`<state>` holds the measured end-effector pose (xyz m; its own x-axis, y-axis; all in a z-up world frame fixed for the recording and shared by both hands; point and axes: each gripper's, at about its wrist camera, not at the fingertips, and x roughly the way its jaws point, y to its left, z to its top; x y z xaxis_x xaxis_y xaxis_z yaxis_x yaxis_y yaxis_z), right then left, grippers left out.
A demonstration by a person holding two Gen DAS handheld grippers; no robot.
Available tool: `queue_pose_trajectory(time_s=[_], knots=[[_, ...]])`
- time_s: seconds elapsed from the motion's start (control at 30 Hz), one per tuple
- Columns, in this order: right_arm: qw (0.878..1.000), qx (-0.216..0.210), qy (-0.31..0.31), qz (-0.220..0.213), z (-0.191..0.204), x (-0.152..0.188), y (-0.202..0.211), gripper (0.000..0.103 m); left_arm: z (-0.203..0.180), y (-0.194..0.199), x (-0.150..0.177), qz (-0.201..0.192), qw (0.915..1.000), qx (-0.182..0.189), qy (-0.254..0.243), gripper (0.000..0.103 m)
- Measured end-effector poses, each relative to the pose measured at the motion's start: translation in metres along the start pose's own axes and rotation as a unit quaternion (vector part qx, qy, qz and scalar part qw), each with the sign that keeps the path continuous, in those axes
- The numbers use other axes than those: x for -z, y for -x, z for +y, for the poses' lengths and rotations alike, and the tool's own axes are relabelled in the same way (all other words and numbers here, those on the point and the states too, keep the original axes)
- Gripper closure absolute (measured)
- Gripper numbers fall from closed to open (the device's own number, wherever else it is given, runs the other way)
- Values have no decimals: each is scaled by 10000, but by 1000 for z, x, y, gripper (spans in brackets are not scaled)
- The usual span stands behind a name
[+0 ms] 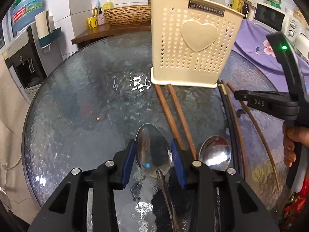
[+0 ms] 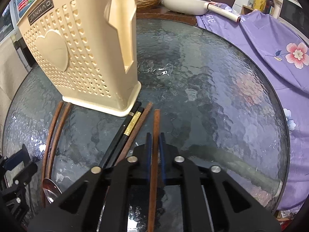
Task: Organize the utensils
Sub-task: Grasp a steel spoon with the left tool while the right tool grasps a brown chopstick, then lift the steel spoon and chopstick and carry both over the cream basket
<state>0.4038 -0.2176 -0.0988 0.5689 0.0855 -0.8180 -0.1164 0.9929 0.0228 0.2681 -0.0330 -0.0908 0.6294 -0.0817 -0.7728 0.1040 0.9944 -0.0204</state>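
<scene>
A cream perforated utensil holder with a heart on its side stands on the round glass table; it also shows in the right wrist view. My left gripper is open, its blue pads on either side of a steel spoon lying on the glass. A second spoon lies to its right. My right gripper is shut on a brown wooden chopstick. Two brown chopsticks and a black pair lie in front of the holder.
A purple flowered cloth covers the table's right side. A wicker basket, a white pan and a microwave stand behind. A water dispenser is at the left.
</scene>
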Motion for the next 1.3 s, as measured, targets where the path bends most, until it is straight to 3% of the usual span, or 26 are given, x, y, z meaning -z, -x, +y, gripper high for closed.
queue_pose_trajectory(time_s=[0.2, 0.33, 0.73, 1.0, 1.3], knots=[[9997, -207, -140, 16, -8, -2, 0, 96, -1, 8, -9, -187, 9997, 67, -107, 66], [9989, -315, -276, -218, -15, -4, 10, 96, 1, 16, -15, -347, 9991, 167, -154, 66], [9886, -518, -93, -1408, -16, 7, 122, 96, 16, 84, -42, -1272, 9914, 289, -99, 66], [9769, -647, 20, -2038, -17, 10, 192, 96, 7, 109, -54, -1588, 9862, 415, -201, 66], [9737, -597, 171, -2193, -8, 8, 213, 96, 0, 121, -65, -1890, 9800, 558, -275, 66]])
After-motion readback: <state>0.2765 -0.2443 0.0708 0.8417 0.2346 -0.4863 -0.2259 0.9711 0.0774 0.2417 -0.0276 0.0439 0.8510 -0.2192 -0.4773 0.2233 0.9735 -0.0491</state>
